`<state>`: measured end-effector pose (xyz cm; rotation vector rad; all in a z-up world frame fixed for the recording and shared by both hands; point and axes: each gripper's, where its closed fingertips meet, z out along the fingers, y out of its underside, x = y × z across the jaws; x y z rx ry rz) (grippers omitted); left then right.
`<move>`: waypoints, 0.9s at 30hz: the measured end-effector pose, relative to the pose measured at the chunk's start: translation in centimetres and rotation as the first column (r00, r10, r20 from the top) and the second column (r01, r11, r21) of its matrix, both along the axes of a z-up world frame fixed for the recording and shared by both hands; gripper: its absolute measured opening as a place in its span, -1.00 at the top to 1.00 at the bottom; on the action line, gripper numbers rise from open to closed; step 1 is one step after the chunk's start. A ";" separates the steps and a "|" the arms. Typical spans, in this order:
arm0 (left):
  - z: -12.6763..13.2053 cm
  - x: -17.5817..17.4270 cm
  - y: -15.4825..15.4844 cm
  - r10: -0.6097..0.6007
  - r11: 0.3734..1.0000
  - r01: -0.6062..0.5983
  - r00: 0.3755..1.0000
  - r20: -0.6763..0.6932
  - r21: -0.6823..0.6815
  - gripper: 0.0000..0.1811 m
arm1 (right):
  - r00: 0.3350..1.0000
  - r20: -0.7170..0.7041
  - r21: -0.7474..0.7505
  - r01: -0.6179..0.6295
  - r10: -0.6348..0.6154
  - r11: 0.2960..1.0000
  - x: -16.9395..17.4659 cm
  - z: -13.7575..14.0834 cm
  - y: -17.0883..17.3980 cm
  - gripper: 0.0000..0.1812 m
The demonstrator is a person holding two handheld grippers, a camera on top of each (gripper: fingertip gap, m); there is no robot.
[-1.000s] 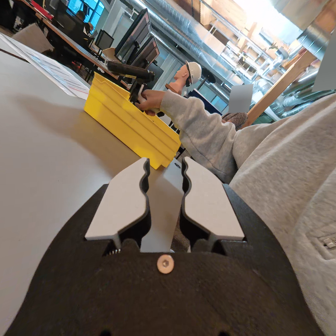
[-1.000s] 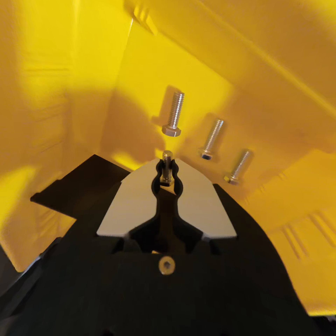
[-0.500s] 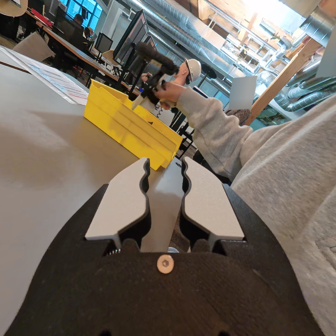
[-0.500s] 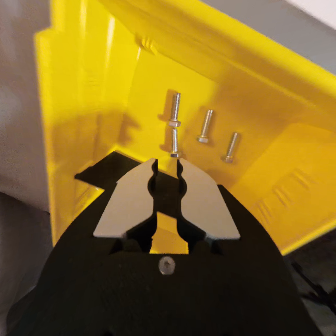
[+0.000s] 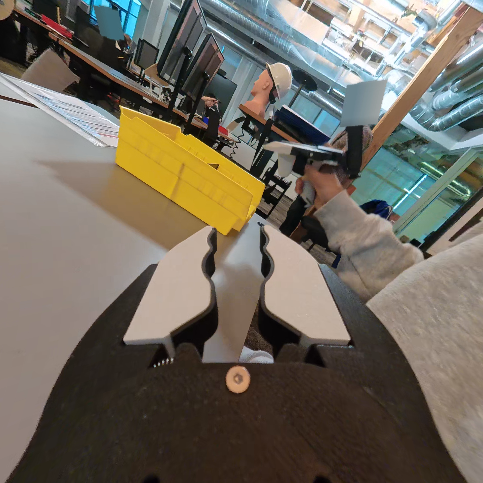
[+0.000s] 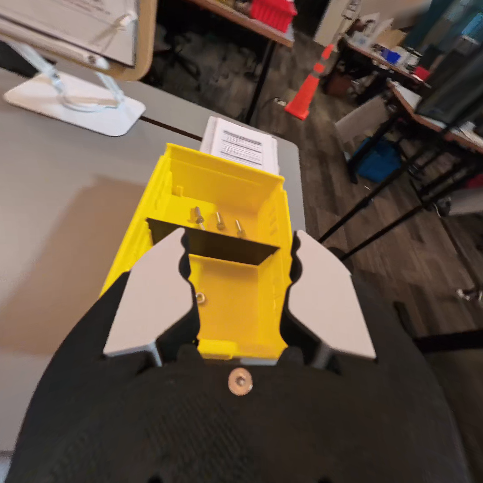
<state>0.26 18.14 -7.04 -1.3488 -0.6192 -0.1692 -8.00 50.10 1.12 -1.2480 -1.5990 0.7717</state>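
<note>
right gripper (image 6: 239,244): fingers spread wide, nothing between them, held in the air above the near end of the yellow bin (image 6: 279,264) and looking down into it. left gripper (image 5: 237,231): fingers parted with a moderate gap, empty, low over the grey table (image 5: 65,235), its tips just short of the bin's near corner.

inside the bin, a black divider (image 6: 227,247) crosses it. beyond the divider, in the far compartment, bolts (image 6: 219,220) lie side by side on the floor; at least three show, and the leftmost looks like two end to end, but blur prevents a sure count. in the near compartment, right below the right gripper's left finger, lies one small nut (image 6: 200,297).

risks, as judgement: the picture is motion-blurred, so the right gripper is likely moving; a low pass could clip the divider or the bin wall and shove the light bin along the table. the bin's near end sits close to the table edge, so a knock that way could tip it off. a printed sheet (image 6: 241,149) lies on the table just beyond the bin's far end.
</note>
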 end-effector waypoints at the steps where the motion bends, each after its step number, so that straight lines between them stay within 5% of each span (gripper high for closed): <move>1: 0.0 0.0 0.0 0.003 1.000 -0.003 1.000 -0.006 -0.006 0.65 | 0.998 -0.037 -0.053 0.045 -0.047 0.998 0.8 -1.1 1.1 0.11; 7: -0.5 -0.3 0.0 0.031 0.998 -0.033 0.999 -0.044 -0.052 0.66 | 0.918 -0.286 -0.397 0.147 -0.274 0.906 3.5 -6.4 6.9 0.14; 12: -0.9 -0.3 0.3 0.022 0.996 -0.027 0.998 -0.055 -0.084 0.66 | 0.950 -0.192 -0.364 0.163 -0.245 0.917 2.4 -9.2 7.6 0.06; 16: -2.1 -1.5 -0.4 0.082 0.966 -0.113 0.987 -0.140 -0.233 0.71 | 0.966 -0.163 -0.351 0.132 -0.199 0.927 1.5 -10.9 7.2 -0.02; 21: -6.2 -3.9 -2.9 0.097 0.736 -0.246 0.960 -0.261 -0.631 0.95 | 0.969 -0.160 -0.356 0.121 -0.188 0.927 0.9 -11.6 8.5 0.08; 27: -7.8 -4.9 -5.0 0.100 0.539 -0.372 0.919 -0.381 -0.756 1.00 | 0.971 -0.189 -0.372 0.064 -0.143 0.926 -0.1 -11.3 8.9 0.27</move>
